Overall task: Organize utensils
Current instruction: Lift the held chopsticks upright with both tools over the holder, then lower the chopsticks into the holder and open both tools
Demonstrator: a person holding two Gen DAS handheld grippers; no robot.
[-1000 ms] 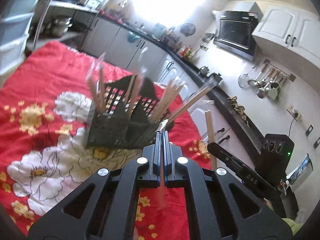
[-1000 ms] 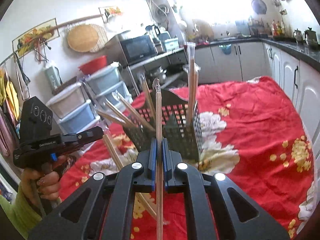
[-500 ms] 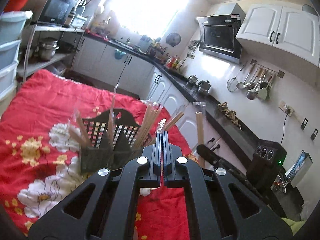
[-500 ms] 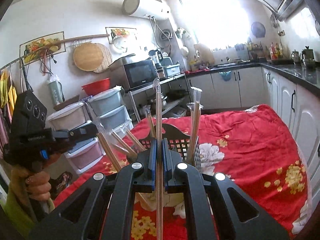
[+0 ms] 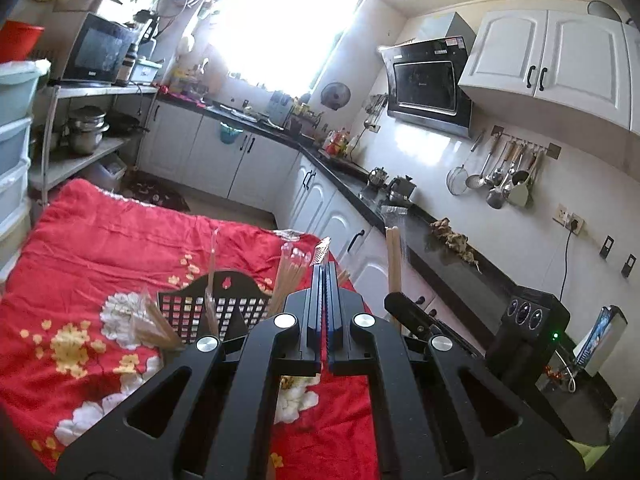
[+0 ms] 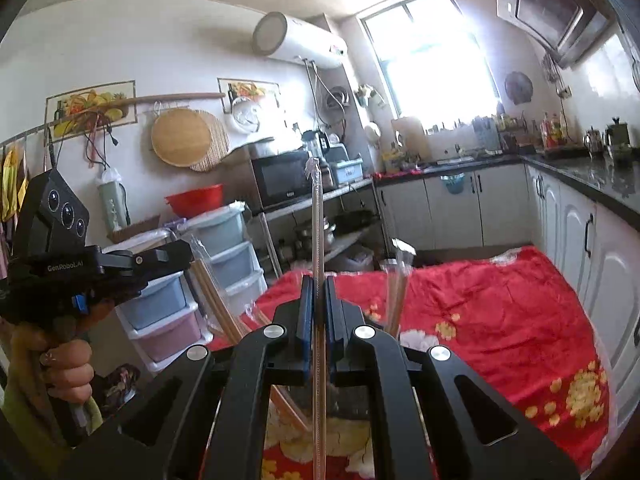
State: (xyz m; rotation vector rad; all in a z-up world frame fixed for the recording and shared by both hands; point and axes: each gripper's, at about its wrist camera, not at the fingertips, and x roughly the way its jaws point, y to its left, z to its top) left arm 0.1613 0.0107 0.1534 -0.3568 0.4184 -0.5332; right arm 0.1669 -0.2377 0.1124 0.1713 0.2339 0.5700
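Note:
A black mesh utensil caddy [image 5: 224, 308] stands on the red flowered cloth [image 5: 120, 248], holding several wrapped wooden chopsticks [image 5: 290, 280]. My left gripper [image 5: 325, 270] is shut on a wrapped chopstick pair; only its plastic tip [image 5: 322, 250] shows above the jaws. My right gripper [image 6: 316, 284] is shut on a wrapped chopstick pair [image 6: 317, 220] that stands upright through the jaws. Both grippers are held high above the caddy. The right gripper with its chopsticks [image 5: 394, 264] shows in the left wrist view, the left gripper [image 6: 120, 264] in the right wrist view.
White kitchen cabinets [image 5: 320, 200] with a black counter run along the right side of the cloth. Stacked plastic drawers [image 6: 224, 252] and a metal shelf with a microwave [image 6: 280, 176] stand on the other side. Hanging ladles [image 5: 500, 176] are on the wall.
Both grippers have risen and tilted up away from the caddy, each still holding its wrapped chopsticks. The caddy now sits lower and smaller in both views.

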